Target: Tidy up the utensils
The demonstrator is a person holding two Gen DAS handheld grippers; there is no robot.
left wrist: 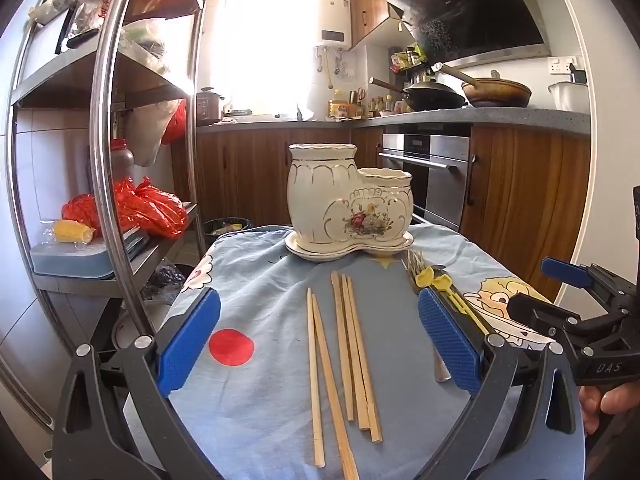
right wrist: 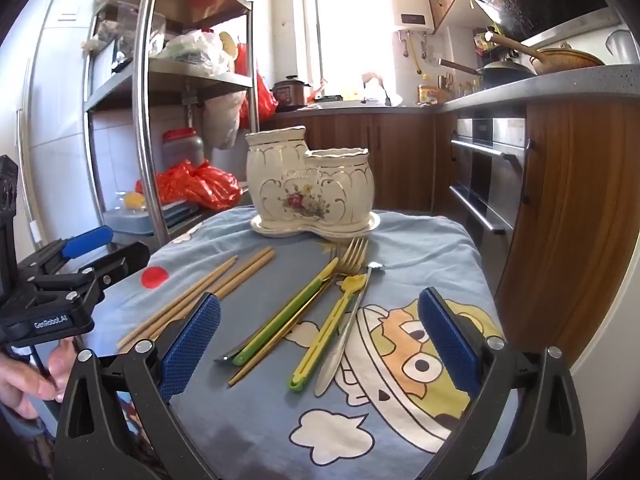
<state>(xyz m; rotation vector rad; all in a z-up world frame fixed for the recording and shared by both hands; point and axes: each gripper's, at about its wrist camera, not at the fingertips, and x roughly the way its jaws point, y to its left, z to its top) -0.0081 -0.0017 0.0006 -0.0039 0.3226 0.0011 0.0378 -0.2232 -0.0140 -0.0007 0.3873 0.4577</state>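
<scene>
A cream ceramic utensil holder (left wrist: 348, 196) (right wrist: 310, 184) with two compartments and a flower print stands on its saucer at the far end of the table. Several wooden chopsticks (left wrist: 344, 360) (right wrist: 200, 300) lie on the blue cartoon cloth (left wrist: 260, 292) (right wrist: 420, 248). To their right lie a gold fork (right wrist: 352, 258), a green-handled utensil (right wrist: 288, 316), a yellow utensil (right wrist: 332, 324) (left wrist: 434, 280) and a silver utensil (right wrist: 348, 328). My left gripper (left wrist: 320, 336) hovers open over the chopsticks. Above the forks and spoons, my right gripper (right wrist: 320, 340) is open too. Neither holds anything.
A steel shelf rack (left wrist: 104, 120) (right wrist: 144, 100) with red bags stands left of the table. Wooden cabinets and an oven (left wrist: 432, 176) (right wrist: 488, 168) lie behind and right. A wok (left wrist: 432, 96) sits on the counter. A hand (right wrist: 28, 376) holds the left gripper.
</scene>
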